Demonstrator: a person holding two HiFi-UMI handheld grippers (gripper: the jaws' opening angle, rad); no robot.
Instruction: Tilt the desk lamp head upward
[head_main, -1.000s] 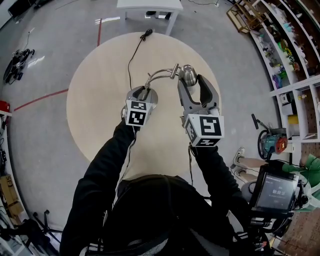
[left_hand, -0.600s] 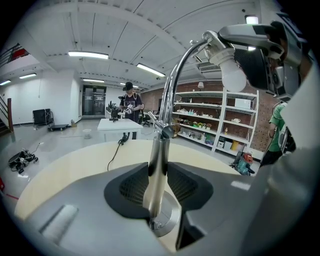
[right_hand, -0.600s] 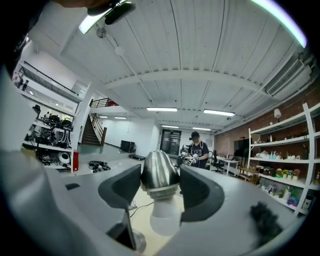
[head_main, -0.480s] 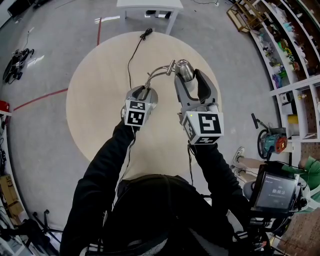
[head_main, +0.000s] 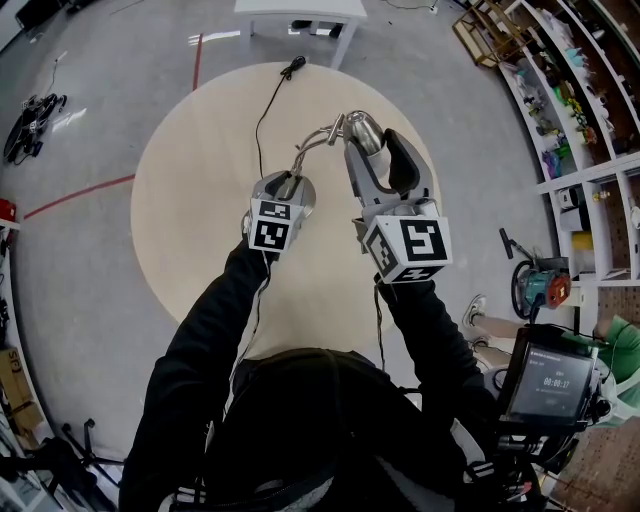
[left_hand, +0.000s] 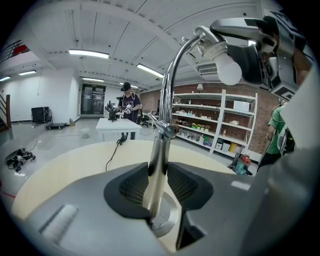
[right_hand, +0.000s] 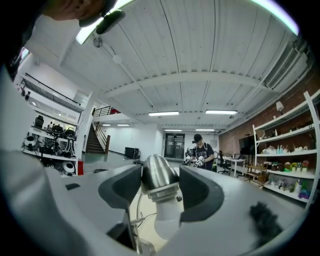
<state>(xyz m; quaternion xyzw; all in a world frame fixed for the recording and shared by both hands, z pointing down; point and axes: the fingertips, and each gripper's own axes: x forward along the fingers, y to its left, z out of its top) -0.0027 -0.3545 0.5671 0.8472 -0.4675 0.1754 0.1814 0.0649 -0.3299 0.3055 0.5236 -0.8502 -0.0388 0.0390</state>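
Round pale tabletop (head_main: 190, 220) on a grey floor (head_main: 80, 300) crossed with red tape, shelves (head_main: 590, 120) packed down the right edge. And there's the lamp head (head_main: 364, 134), upper middle of the head view, its silver shade pinched from both sides by the right tongs (head_main: 378, 158). The pads are pressed on the metal, and the white bulb (right_hand: 167, 220) pokes out beneath them in the right gripper view. The curved neck (left_hand: 176, 62) arcs down to the stem (left_hand: 159, 165). The left tongs (head_main: 285, 186) are clamped on that stem just above the round base (left_hand: 167, 220). The black cord (head_main: 291, 69) trails toward the top of the frame, near a white table (head_main: 300, 15). A person (right_hand: 202, 150) stands far back.
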